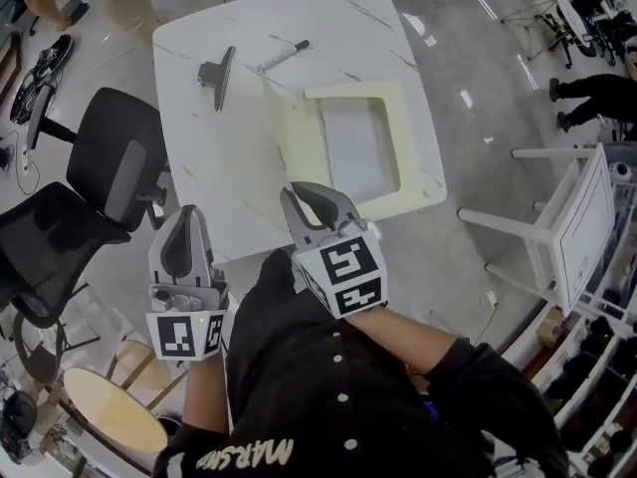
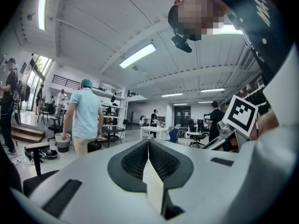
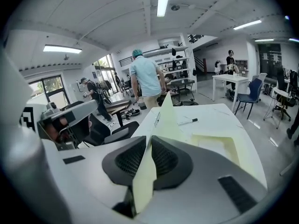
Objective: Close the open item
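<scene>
A pale yellow folder [image 1: 396, 142] lies open on the white marble table [image 1: 204, 177]. Its cover [image 1: 297, 132] stands lifted at the left side. My right gripper [image 1: 302, 195] is at the folder's near left corner, shut on that cover. In the right gripper view the yellow cover [image 3: 169, 115] rises out from between the pressed jaws, with the folder's base [image 3: 219, 146] lying flat beyond. My left gripper [image 1: 184, 219] hangs off the table's near edge, left of the right one. Its jaws meet at the tips [image 2: 148, 143] and point out into the room.
A black clip-like stand [image 1: 217, 73] and a marker pen [image 1: 284, 56] lie at the table's far side. A black office chair [image 1: 109, 167] stands to the left, with a white chair [image 1: 567, 217] to the right. A round wooden stool [image 1: 109, 406] is near left. A person in a light blue shirt [image 3: 145, 78] stands beyond.
</scene>
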{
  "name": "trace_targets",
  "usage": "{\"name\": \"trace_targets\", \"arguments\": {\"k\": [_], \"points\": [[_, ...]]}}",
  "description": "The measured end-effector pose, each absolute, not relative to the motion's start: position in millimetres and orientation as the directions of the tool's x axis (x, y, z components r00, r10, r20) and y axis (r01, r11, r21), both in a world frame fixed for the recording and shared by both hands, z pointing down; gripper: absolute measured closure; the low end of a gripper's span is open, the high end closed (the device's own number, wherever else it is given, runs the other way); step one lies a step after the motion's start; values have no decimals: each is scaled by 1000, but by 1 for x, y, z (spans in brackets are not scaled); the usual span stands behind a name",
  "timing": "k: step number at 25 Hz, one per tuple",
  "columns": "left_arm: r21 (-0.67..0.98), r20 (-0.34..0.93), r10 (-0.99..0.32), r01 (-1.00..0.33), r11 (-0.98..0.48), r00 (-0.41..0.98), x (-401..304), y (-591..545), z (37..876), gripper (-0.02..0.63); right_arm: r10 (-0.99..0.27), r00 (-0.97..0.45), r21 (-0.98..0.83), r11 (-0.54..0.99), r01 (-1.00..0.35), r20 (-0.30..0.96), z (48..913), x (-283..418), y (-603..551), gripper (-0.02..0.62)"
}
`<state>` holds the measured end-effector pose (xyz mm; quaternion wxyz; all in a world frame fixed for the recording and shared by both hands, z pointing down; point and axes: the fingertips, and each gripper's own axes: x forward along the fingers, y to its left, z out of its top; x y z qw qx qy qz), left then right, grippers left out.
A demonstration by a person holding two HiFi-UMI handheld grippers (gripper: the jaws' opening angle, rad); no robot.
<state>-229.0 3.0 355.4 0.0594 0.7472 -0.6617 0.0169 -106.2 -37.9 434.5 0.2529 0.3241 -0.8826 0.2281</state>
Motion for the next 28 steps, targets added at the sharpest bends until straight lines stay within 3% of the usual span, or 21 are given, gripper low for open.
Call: {"name": "trace_targets", "arguments": {"k": [28], "points": [[65,148,-941,-953,-297,303,-105,-64,371,588,-449,-642,-421,500,-757,622,493,88,-116,537]]}}
